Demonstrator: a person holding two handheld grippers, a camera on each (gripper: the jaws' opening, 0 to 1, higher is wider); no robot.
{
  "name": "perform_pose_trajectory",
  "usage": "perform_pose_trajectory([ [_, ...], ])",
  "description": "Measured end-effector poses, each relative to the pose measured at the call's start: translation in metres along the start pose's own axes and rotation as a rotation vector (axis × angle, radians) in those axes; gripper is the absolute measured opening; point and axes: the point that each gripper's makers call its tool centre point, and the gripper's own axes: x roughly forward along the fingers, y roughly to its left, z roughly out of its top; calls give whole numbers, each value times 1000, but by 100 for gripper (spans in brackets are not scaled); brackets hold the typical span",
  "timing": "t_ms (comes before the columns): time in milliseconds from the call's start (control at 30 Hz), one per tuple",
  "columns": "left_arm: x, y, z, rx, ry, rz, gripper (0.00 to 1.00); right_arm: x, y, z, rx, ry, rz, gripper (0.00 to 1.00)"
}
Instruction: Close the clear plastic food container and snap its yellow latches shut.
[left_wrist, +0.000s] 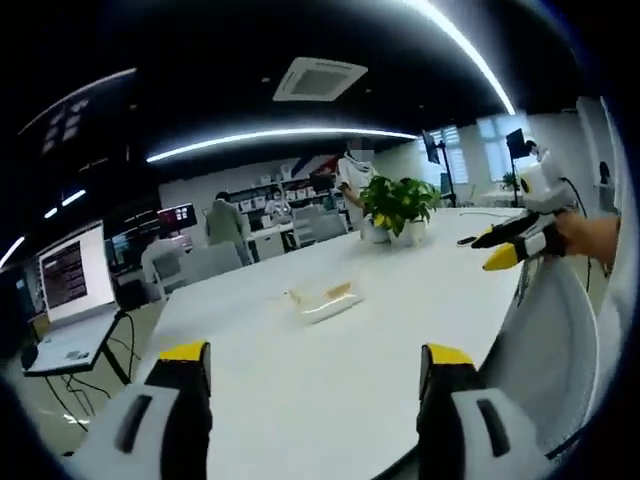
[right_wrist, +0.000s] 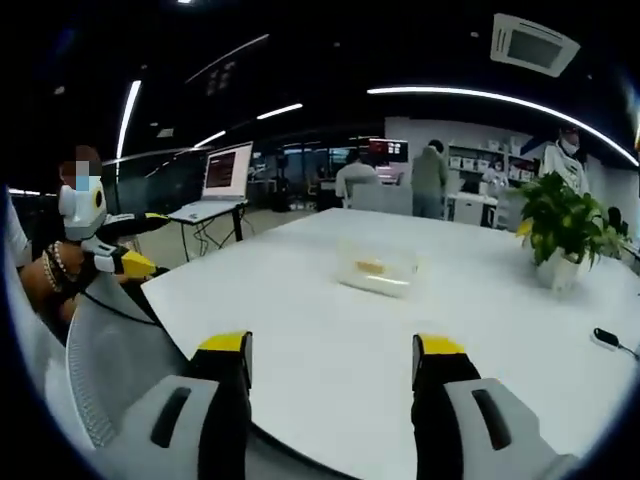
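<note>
Left gripper view shows your left claw (left_wrist: 318, 370) released; your right claw (right_wrist: 330, 362) too, container (right_wrist: 377, 269) untouched on the surface (right_wrist: 300, 330).

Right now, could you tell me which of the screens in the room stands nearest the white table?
The laptop on the small stand just off the table's corner, its lit screen facing the table; the red-lit monitor sits farther back among the desks.

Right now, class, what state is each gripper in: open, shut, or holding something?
Left gripper: open, holding nothing, well short of the clear container.
Right gripper: open, holding nothing, above the white table.
</note>
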Motion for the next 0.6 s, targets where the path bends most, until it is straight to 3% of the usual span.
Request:
perform_pose_trajectory([
  [100,3,6,-14,-59,30,16,78,2,-6,-7,-50,19,-34,60],
  [167,7,5,-19,-183,30,21,73,1,-6,-17,-32,33,-35,60],
  [200,10,3,-17,-258,3,20,71,1,-5,-22,-15,39,-29,58],
  [233,11,2,-16,-275,-6,20,68,0,-1,-30,13,63,-11,56],
  [300,12,7,-17,-230,-9,57,62,0,-3,-34,10,63,-40,56],
  [367,11,17,-19,-165,-14,127,58,2,-2,-34,-14,41,-66,62],
  [467,13,0,-21,-183,-34,53,55,6,0,-26,74,-28,-57,68],
  [533,13,3,-18,-103,-51,76,54,4,-8,-24,79,-50,-96,65],
  [600,14,3,-17,-49,-60,84,54,7,-5,-28,75,-37,-86,65],
])
